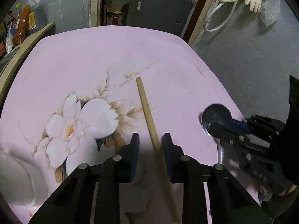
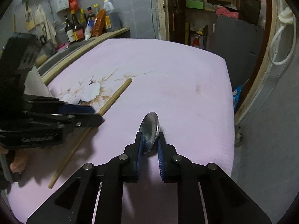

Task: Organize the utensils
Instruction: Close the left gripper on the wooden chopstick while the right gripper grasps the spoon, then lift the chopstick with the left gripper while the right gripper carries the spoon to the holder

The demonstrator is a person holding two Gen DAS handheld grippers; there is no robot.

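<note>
- My right gripper [image 2: 149, 142] has its blue pads on either side of the metal spoon [image 2: 150, 130], around the bowl rather than the handle. The left pad touches the bowl; on the right I see a thin gap, so I cannot tell whether it is truly clamped.
- That bowl is curved and smooth. If I lift now, I judge it could pivot or squirt out, the handle swinging down onto the pink tabletop [image 2: 177, 74].
- My left gripper [image 1: 151, 141] stands partly open astride the wooden stick [image 1: 147, 110], which runs from near me towards the far side. The stick looks nearer the right pad and touches neither pad that I can make out.
- Closing off-centre could roll the round stick sideways or make it tip once raised, since most of its length lies beyond the pads.
- The two grippers are near each other, spoon to the right of the stick; lifting both together risks a knock.
</note>
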